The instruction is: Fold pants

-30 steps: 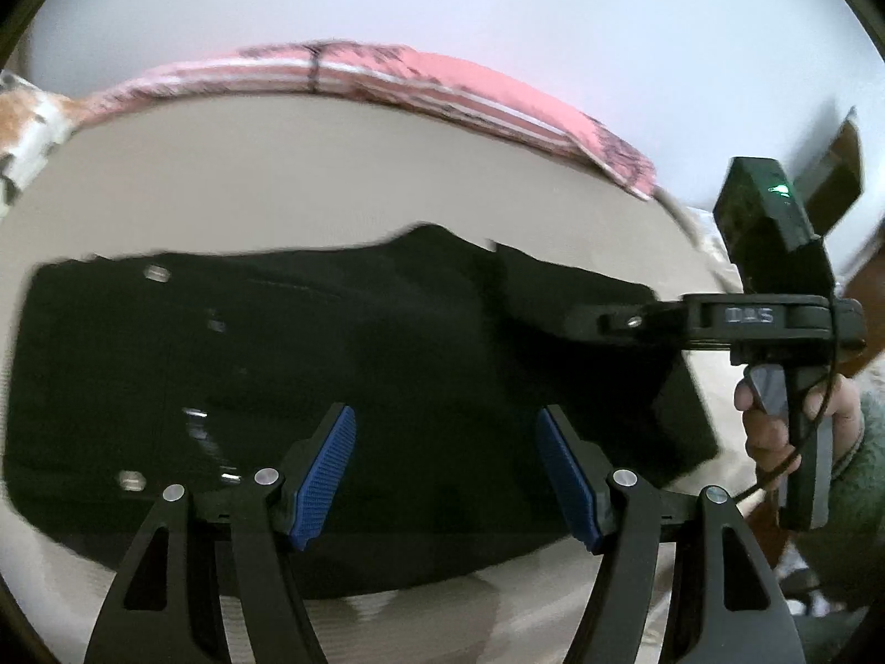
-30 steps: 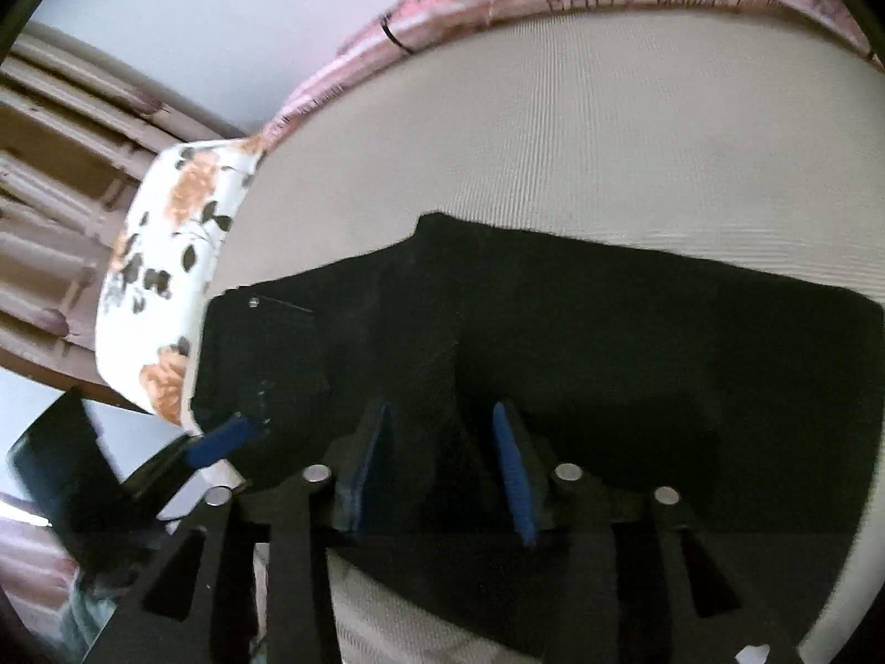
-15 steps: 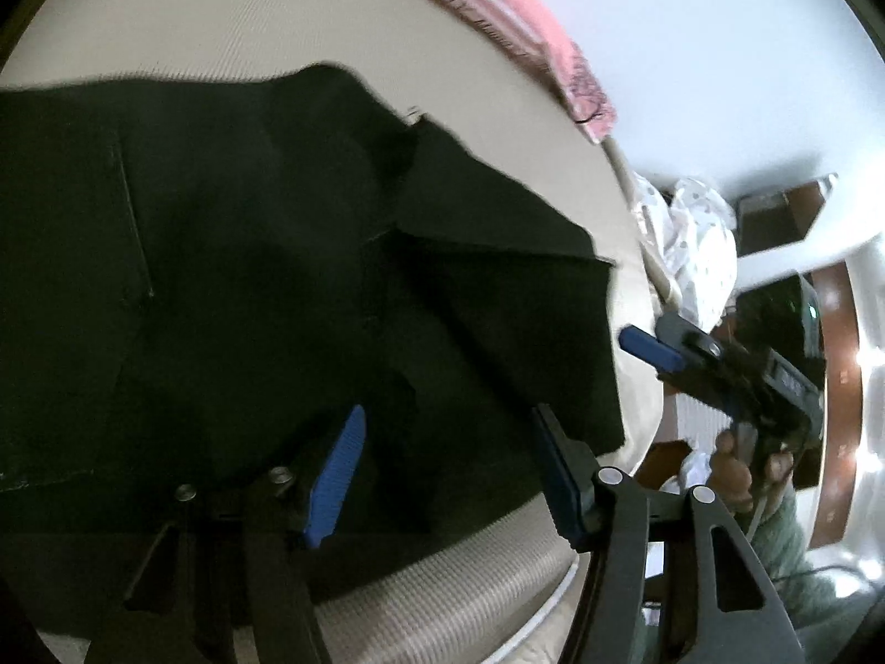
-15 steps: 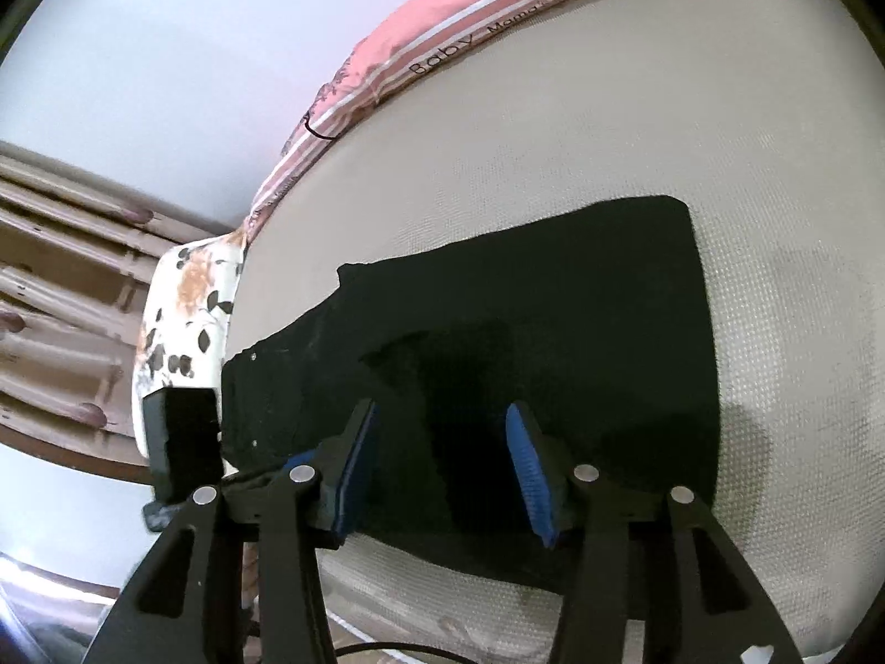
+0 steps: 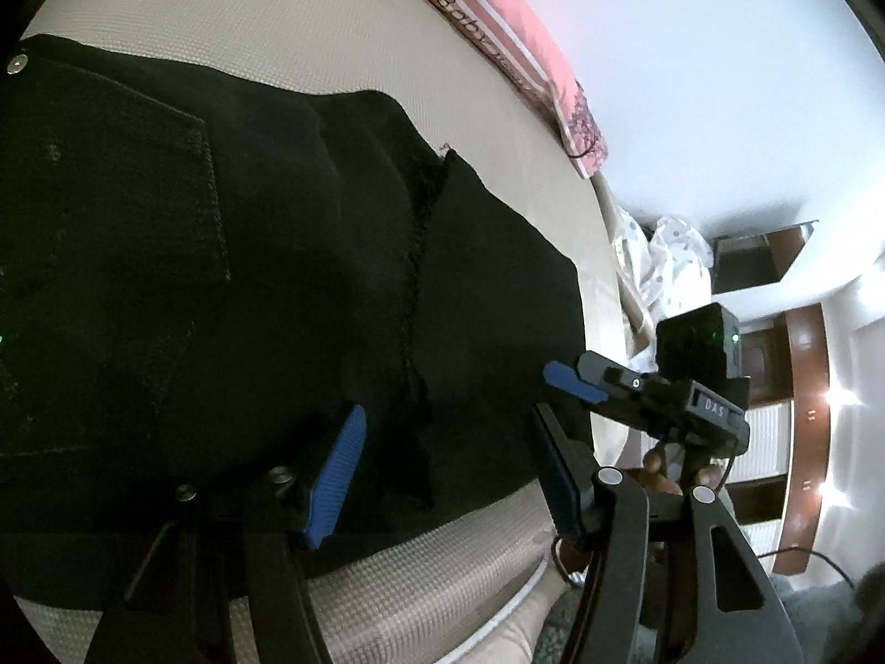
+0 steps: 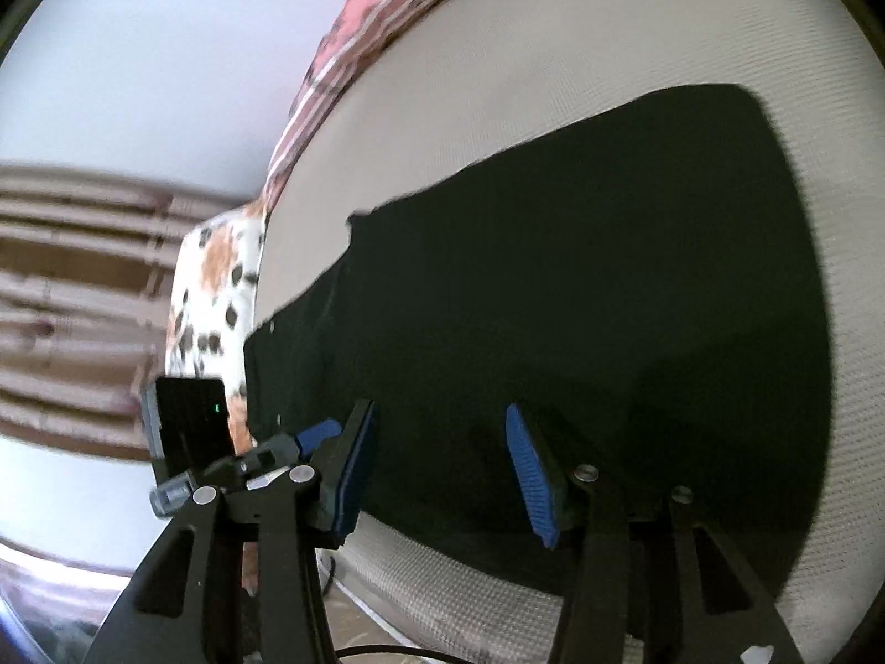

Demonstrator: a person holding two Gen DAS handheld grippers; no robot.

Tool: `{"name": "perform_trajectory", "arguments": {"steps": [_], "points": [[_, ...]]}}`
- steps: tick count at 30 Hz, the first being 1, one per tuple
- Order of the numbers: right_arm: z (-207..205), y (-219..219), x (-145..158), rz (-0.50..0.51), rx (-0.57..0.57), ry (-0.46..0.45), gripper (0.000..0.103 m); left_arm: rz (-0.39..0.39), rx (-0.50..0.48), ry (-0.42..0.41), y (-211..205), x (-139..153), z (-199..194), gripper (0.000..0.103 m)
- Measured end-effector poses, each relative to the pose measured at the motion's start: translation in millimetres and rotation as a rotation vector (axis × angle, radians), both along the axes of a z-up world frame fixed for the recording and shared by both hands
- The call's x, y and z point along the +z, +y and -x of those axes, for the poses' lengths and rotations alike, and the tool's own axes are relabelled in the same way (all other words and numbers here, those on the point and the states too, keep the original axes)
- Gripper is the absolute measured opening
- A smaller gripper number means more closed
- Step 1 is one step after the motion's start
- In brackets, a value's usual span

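Both grippers have drawn back toward the near edge of the mattress (image 6: 553,72) since the earlier frame. Black pants (image 6: 581,276) lie flat across it, bare surface on the far side up to the pink blanket (image 5: 498,16). Left gripper (image 5: 442,476): fingers spread, empty, over the near hem. Right gripper (image 6: 437,470): fingers spread, empty, over the near edge.

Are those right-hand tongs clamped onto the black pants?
No, the right tongs stand wide open over the black pants, blue pads apart, gripping no cloth.
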State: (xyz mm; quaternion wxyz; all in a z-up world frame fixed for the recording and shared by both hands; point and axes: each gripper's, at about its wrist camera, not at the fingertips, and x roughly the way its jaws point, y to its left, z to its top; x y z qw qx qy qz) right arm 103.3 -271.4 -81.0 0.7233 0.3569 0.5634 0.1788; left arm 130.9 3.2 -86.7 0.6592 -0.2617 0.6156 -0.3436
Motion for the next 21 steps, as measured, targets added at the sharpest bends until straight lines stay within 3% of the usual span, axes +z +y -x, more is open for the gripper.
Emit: {"name": "perform_trajectory", "arguments": {"steps": [3, 10, 17, 21], "points": [[-0.3, 5.0, 9.0, 0.067, 0.031, -0.038, 0.046, 0.010, -0.028, 0.046, -13.5, -9.7, -3.2, 0.061], [4.6, -19.4, 24.7, 0.101, -0.032, -0.074, 0.048, 0.008, -0.099, 0.107, -37.2, -27.3, -13.4, 0.060], [9.0, -49.9, 22.8, 0.087, -0.125, -0.070, 0.052, 0.009, -0.197, 0.175, -68.1, -42.1, -28.0, 0.023], [11.4, -60.2, 17.0, 0.083, -0.155, -0.054, 0.052, 0.042, -0.187, 0.178, -73.3, -47.6, -31.5, 0.018]]}}
